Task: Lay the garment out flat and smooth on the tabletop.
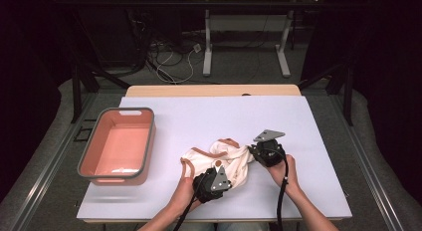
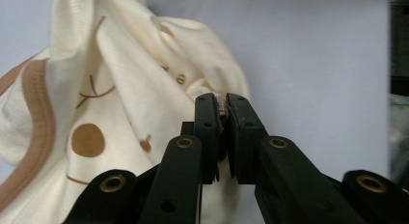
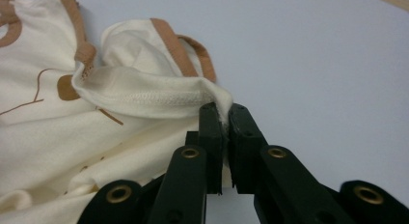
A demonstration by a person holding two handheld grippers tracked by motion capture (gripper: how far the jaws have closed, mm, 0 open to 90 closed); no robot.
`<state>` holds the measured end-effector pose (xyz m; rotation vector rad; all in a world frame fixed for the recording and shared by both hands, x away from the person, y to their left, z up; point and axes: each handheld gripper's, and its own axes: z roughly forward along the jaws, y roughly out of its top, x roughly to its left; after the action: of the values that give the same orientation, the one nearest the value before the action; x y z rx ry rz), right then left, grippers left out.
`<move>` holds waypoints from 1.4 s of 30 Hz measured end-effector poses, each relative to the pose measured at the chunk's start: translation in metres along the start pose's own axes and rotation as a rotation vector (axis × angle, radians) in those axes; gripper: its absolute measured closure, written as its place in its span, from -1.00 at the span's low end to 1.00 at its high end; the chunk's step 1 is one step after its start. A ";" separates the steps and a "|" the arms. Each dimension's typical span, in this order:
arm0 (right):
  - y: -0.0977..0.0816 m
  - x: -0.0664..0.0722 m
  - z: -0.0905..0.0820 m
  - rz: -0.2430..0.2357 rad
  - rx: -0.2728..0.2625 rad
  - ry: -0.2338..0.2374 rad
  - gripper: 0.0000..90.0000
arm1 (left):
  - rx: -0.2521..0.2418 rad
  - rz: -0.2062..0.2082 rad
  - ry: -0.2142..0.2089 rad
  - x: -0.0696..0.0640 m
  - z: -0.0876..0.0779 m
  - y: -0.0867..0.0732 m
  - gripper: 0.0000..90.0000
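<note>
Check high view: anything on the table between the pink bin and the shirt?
Nothing. The high view shows bare white table between the pink bin and the shirt.

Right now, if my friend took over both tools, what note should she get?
Left tool: shut on the garment's edge, near side of the table.
Right tool: shut on a stitched hem of the same garment.
The cream garment with brown trim lies bunched on the white table, held between the two tools.
The pink bin with a grey rim sits at the table's left with nothing in it.
Done: both edges are gripped.
Left: probably spread or fold the garment, then maybe move it to the bin. Keep both grips firm.
</note>
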<state>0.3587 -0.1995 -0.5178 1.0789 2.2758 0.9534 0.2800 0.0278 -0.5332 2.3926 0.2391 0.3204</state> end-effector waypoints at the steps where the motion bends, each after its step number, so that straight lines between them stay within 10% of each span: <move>1: 0.000 -0.002 -0.002 0.005 -0.002 -0.003 0.90 | -0.003 0.005 -0.010 -0.001 -0.004 -0.001 0.86; 21: 0.000 -0.009 -0.004 0.047 0.011 -0.022 0.89 | 0.066 -0.111 0.013 0.018 -0.034 -0.053 0.88; 34: -0.002 0.000 0.007 0.021 0.045 0.032 0.78 | 0.015 -0.073 0.099 0.002 -0.012 -0.018 0.13; 42: -0.002 0.003 0.010 0.008 0.060 0.049 0.69 | 0.021 -0.104 0.134 -0.001 0.013 -0.008 0.28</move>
<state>0.3622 -0.1944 -0.5260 1.1018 2.3547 0.9297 0.2825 0.0256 -0.5479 2.3721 0.4291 0.4315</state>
